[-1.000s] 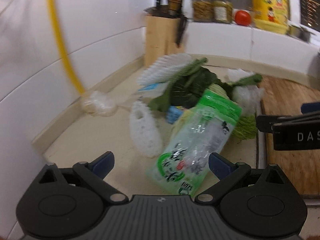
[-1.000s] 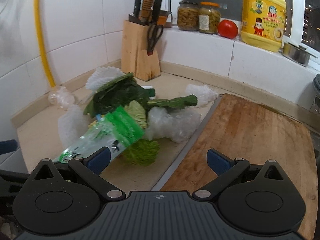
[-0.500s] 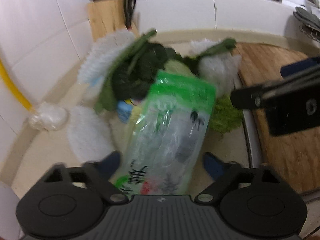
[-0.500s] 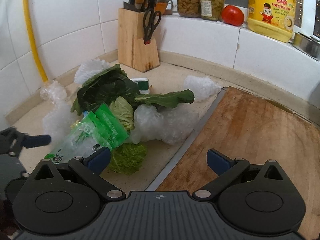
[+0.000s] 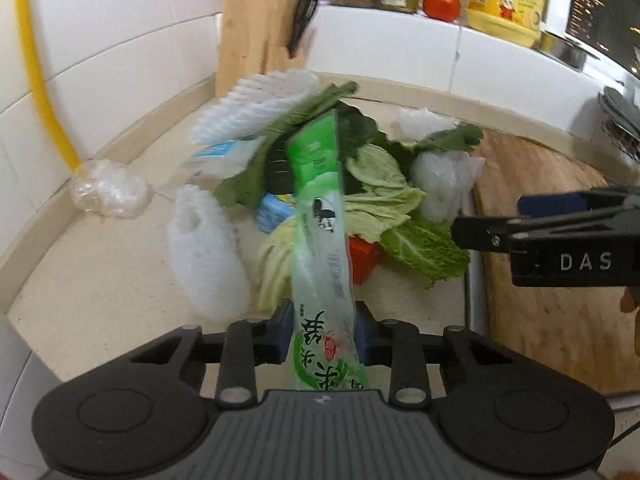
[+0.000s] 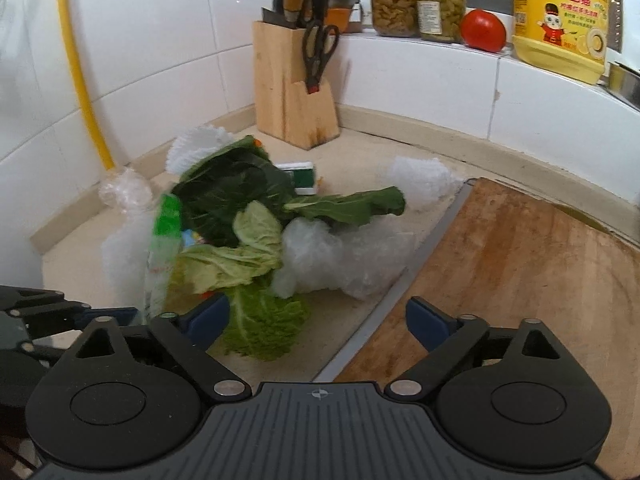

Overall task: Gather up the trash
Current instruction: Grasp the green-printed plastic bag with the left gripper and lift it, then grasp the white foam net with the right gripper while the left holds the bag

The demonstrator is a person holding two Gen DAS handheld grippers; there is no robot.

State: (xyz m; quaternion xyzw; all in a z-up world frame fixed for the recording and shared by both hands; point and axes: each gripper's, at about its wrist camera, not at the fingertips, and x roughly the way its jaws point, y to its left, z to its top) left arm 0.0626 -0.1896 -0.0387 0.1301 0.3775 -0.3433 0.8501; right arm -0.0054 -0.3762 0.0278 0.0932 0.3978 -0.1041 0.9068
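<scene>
A: What is the left gripper (image 5: pixel 323 330) doing?

B: Its jaws are closing narrow on the green-and-clear plastic bag (image 5: pixel 320 240), which is standing between the blue pads at the bottom centre of the left wrist view. The pads are pressing on its lower end, and the bag is squeezed into a thin strip there.

A: And the right gripper (image 6: pixel 316 318)?

B: It is standing wide, its jaws just beginning to close, with nothing pinched between them. It is pointing at the lower middle of its own view, where the counter (image 6: pixel 340 312) is meeting the edge of the wooden cutting board (image 6: pixel 520 264). A cabbage leaf (image 6: pixel 264 320) is lying just beside its left pad.

A: Where is the rest of the trash sitting?

B: It is lying in a heap at the centre of both views: dark greens (image 6: pixel 236 196), pale cabbage leaves (image 5: pixel 380 196), crumpled clear plastic (image 6: pixel 344 256) and white foam netting (image 5: pixel 208 256). A knife block (image 6: pixel 294 100) is standing behind it, at the upper centre.
</scene>
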